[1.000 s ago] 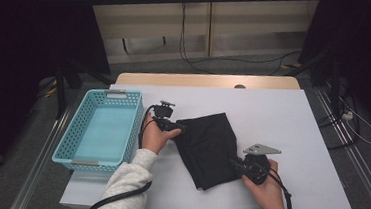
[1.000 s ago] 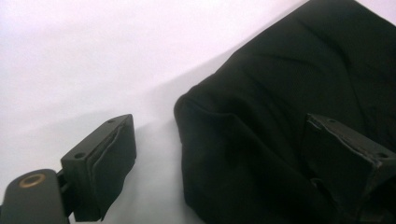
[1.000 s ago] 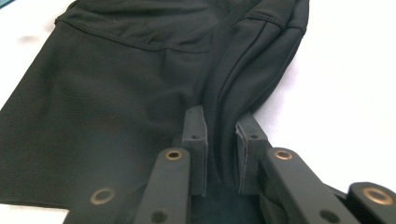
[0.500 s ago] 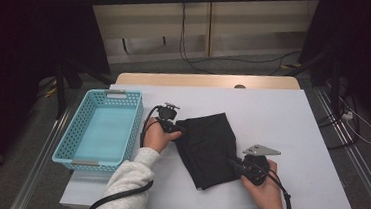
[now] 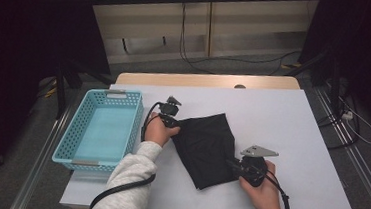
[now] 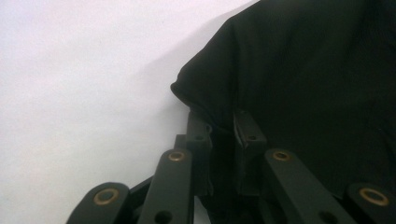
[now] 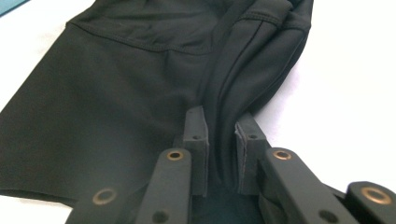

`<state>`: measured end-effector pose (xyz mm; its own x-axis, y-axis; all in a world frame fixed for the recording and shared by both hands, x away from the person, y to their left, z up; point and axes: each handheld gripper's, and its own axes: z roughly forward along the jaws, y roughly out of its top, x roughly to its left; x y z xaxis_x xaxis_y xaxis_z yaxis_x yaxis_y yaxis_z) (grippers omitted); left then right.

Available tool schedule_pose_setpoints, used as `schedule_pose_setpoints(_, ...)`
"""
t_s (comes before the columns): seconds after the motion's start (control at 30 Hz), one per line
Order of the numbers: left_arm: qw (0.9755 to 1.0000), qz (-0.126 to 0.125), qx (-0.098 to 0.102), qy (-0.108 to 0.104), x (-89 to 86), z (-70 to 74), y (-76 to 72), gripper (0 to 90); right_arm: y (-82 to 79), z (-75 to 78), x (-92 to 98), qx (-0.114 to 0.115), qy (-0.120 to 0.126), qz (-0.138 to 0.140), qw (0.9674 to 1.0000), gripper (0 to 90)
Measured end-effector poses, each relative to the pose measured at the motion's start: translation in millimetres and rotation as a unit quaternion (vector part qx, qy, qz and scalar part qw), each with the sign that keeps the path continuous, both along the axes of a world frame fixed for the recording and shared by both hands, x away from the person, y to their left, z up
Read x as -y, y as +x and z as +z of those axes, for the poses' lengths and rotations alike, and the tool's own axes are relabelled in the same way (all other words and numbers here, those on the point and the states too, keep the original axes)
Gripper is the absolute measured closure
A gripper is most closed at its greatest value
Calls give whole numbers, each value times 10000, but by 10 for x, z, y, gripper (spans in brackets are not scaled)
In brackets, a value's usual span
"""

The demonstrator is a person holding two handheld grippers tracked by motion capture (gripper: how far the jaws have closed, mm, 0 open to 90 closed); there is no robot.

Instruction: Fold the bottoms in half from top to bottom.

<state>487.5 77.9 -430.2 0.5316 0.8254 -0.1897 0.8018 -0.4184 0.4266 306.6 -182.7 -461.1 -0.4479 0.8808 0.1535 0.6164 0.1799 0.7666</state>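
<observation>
Basket (image 5: 102, 128): light blue, left of cloth, on table (image 5: 292, 123).
Cloth (image 5: 205, 146): black, mid-table, flat, nothing over it.
Left gripper (image 5: 174, 125): jaws just closed, clamping cloth's far-left corner (image 6: 224, 126).
Right gripper (image 5: 233, 164): clenched on cloth's near-right edge (image 7: 223, 140).

Table brightly lit, surroundings dark; gripper views soft-focused.
</observation>
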Motion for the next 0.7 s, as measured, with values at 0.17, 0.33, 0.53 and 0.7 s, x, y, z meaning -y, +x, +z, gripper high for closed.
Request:
schedule_pose_setpoints(0.17,9996,84,-242,95,14,101,66,812,-18,60,9,59,70,8,10000,802)
schedule_pose_setpoints(0.33,9988,137,-450,155,12,238,140,818,-38,132,23,194,221,-45,9996,809)
schedule_pose_setpoints(0.53,9977,76,-587,330,48,350,178,819,-50,158,8,211,287,8,9994,811)
schedule_pose_setpoints(0.7,9973,100,-656,317,39,436,211,819,-64,181,-10,226,332,55,9992,811)
